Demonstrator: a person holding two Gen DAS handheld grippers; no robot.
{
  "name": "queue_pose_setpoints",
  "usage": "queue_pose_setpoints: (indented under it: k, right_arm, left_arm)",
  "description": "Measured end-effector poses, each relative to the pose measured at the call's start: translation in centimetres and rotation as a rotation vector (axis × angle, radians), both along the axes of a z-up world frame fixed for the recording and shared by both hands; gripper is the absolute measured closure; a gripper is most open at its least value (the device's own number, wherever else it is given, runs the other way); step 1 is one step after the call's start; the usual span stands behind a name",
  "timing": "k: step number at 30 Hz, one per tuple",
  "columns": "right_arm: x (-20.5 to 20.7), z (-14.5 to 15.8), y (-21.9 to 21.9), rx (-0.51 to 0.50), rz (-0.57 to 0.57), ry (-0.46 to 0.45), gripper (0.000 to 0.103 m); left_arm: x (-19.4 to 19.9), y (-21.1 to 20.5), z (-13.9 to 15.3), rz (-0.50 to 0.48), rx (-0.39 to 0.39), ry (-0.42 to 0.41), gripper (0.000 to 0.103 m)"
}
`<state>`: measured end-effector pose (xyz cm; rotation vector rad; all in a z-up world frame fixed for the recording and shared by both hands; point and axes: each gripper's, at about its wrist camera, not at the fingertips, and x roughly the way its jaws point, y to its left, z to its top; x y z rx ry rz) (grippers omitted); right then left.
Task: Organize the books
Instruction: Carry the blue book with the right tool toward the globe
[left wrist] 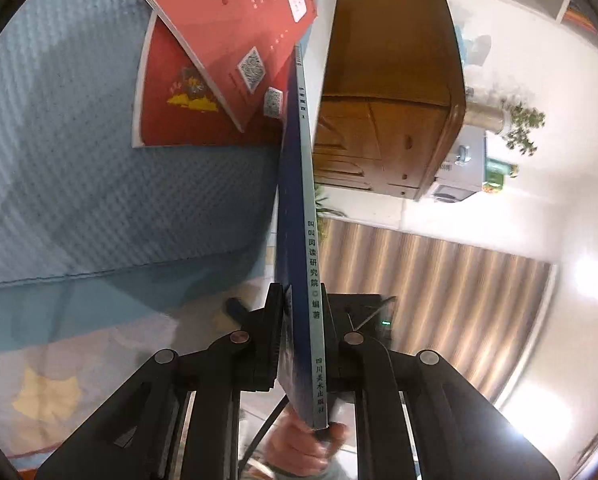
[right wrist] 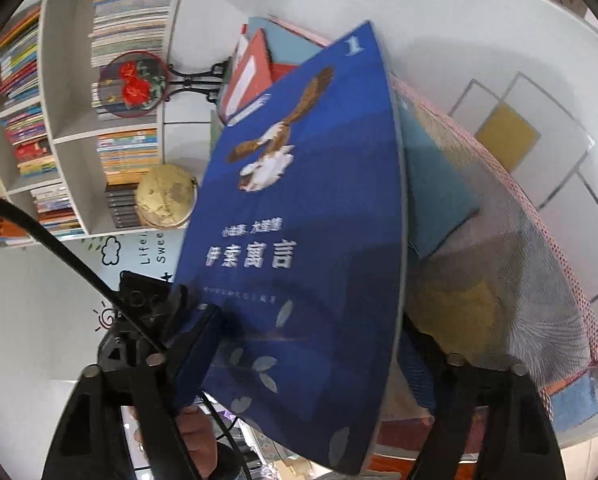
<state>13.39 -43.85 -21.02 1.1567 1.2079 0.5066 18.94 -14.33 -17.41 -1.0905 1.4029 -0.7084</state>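
Note:
A thin blue book point(left wrist: 299, 200) stands edge-on in the left wrist view, and my left gripper point(left wrist: 301, 320) is shut on its lower part. In the right wrist view the same blue book point(right wrist: 307, 220) shows its front cover with a bird and white lettering. The left gripper point(right wrist: 167, 312) clamps its left edge there. My right gripper point(right wrist: 307, 332) sits behind the cover with its fingers spread wide. One finger point(right wrist: 187, 352) shows at the left edge; the other is hidden by the book. Red books point(left wrist: 235, 40) lie on a blue quilted surface point(left wrist: 79, 140).
A wooden cabinet point(left wrist: 391, 100) stands to the right of the book. A white bookshelf point(right wrist: 59, 100) full of books, a globe point(right wrist: 165, 196) and a red embroidered fan point(right wrist: 135, 84) fill the left. More books point(right wrist: 251, 76) lie behind the cover. A hand point(right wrist: 195, 436) shows below.

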Motion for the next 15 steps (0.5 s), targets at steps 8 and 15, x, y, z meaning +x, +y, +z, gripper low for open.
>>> queue_pose_setpoints:
  k: [8, 15]
  right_arm:
    - [1.1, 5.0, 2.3, -0.359, 0.123, -0.171, 0.071]
    - [1.3, 9.8, 8.5, -0.582, 0.299, -0.382, 0.072]
  left_arm:
    - [-1.2, -0.6, 2.0, -0.075, 0.287, -0.158, 0.093]
    - [-2.2, -0.4, 5.7, -0.066, 0.388, -0.295, 0.093]
